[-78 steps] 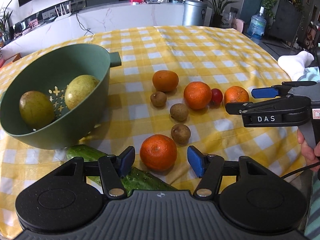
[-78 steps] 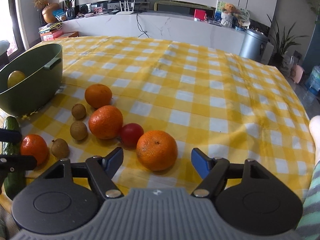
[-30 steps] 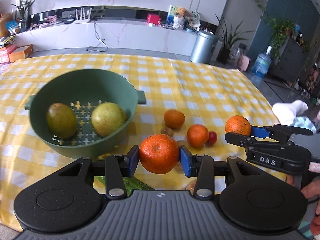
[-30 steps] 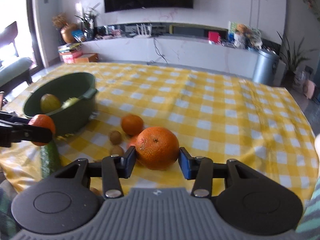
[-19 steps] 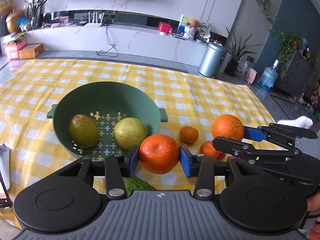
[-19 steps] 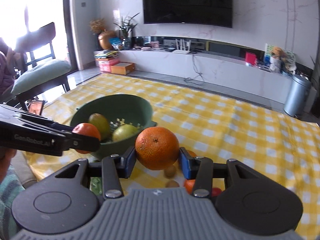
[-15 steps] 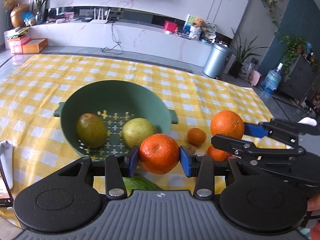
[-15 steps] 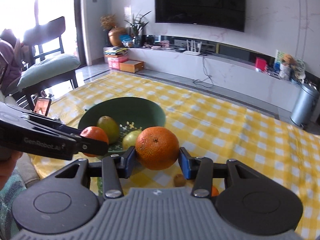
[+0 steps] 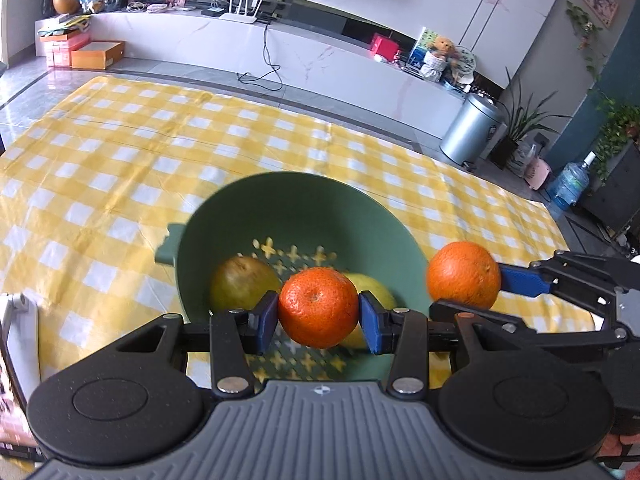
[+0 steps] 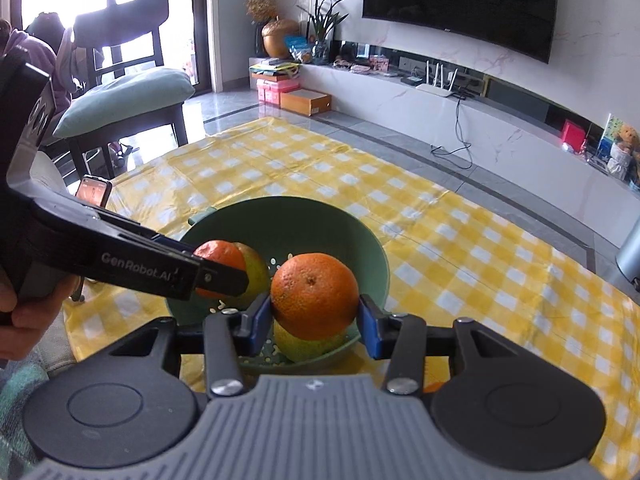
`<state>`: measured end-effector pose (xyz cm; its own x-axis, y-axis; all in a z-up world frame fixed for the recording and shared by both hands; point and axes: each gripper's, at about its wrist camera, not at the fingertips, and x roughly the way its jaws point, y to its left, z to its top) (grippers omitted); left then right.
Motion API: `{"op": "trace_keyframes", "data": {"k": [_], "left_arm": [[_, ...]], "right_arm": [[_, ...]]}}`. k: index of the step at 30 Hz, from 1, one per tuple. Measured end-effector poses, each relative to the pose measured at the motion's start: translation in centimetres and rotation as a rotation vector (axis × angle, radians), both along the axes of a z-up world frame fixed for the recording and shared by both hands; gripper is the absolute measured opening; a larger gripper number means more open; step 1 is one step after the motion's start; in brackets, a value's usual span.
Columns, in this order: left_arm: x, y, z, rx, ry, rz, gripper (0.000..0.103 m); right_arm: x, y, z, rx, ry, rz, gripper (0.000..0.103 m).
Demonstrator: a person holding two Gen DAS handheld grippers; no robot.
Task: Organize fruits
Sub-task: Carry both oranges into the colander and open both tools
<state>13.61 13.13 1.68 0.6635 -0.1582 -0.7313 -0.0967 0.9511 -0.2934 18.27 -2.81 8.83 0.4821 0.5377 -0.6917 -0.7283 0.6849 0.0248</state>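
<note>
My left gripper (image 9: 319,316) is shut on an orange (image 9: 318,307) and holds it above the green colander (image 9: 296,204), over its near side. My right gripper (image 10: 315,307) is shut on a second orange (image 10: 314,295), held over the colander (image 10: 320,212) too; in the left wrist view this orange (image 9: 463,275) hangs at the colander's right rim. Two yellow-green fruits lie in the colander, one (image 9: 240,282) on the left, the other (image 9: 378,286) partly hidden behind the left gripper's orange. The left gripper also shows in the right wrist view (image 10: 218,262).
The colander stands on a table under a yellow checked cloth (image 9: 120,168). A phone on a stand (image 10: 93,192) sits at the table's left edge. A chair with a teal cushion (image 10: 128,96) stands beyond that edge. The other fruits on the table are hidden below the grippers.
Both grippers shut on an orange each, lifted them off the table and carried them left over the colander. In the last half second both came closer above it.
</note>
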Motion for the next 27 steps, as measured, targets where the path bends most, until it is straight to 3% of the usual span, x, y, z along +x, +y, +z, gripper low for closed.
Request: {"op": "trace_keyframes", "data": {"k": [16, 23, 27], "left_arm": [[1.0, 0.7, -2.7, -0.003, 0.111, -0.122, 0.049], [1.0, 0.6, -2.8, -0.015, 0.097, -0.149, 0.049], [1.0, 0.2, -3.0, 0.026, 0.084, -0.166, 0.049]], "right_arm": [[3.4, 3.9, -3.0, -0.165, -0.015, 0.177, 0.043], [4.1, 4.4, -3.5, -0.176, 0.000, 0.195, 0.043], [4.3, 4.6, -4.0, -0.186, 0.013, 0.193, 0.043]]}}
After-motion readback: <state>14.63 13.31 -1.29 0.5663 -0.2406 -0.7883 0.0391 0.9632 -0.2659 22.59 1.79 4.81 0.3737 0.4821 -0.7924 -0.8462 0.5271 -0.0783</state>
